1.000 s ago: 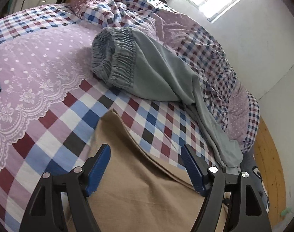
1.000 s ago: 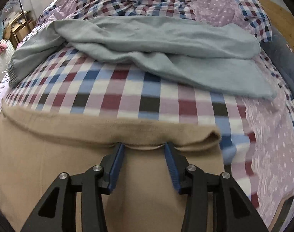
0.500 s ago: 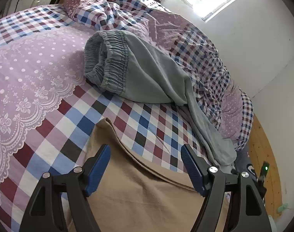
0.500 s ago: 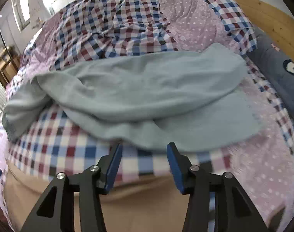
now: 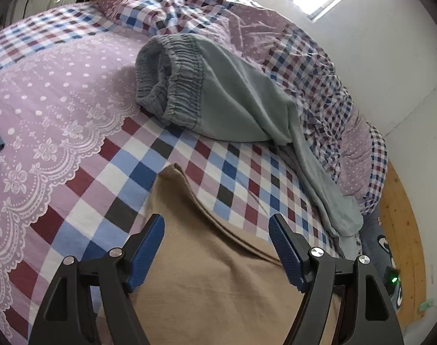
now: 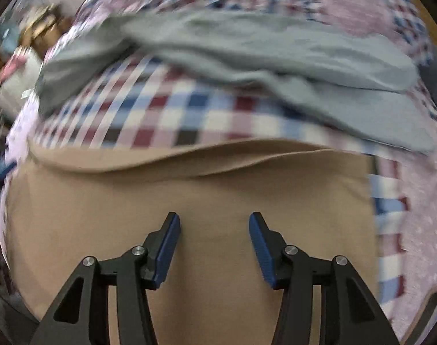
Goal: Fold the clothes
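The tan cloth point(image 6: 207, 201) is lying flat on the checked bed cover point(image 5: 235, 172), at the near side of the bed, already doubled: one layer is resting on another, and the upper edge is running a little behind the lower one. A second ago the right tongs point(image 6: 214, 230) were closed narrowly at this far edge, where the fabric was bunching between them. Now they are standing over the middle of the cloth, their jaws are opening and nothing is between them. So I judge that the edge has been released and this fold is laid down; the cloth probably needs only smoothing or one more fold.

The left tongs point(image 5: 217, 238) are standing wide, as before, above the near left part of the same cloth, holding nothing. The cloth looks soft and rather thick, with a rounded corner at the far left in the left view and few wrinkles.

Beyond it, the grey trousers point(image 5: 232, 100) are lying in a loose heap, not folded yet, the elastic waist open and one leg trailing to the bed's edge. The right view is blurred.
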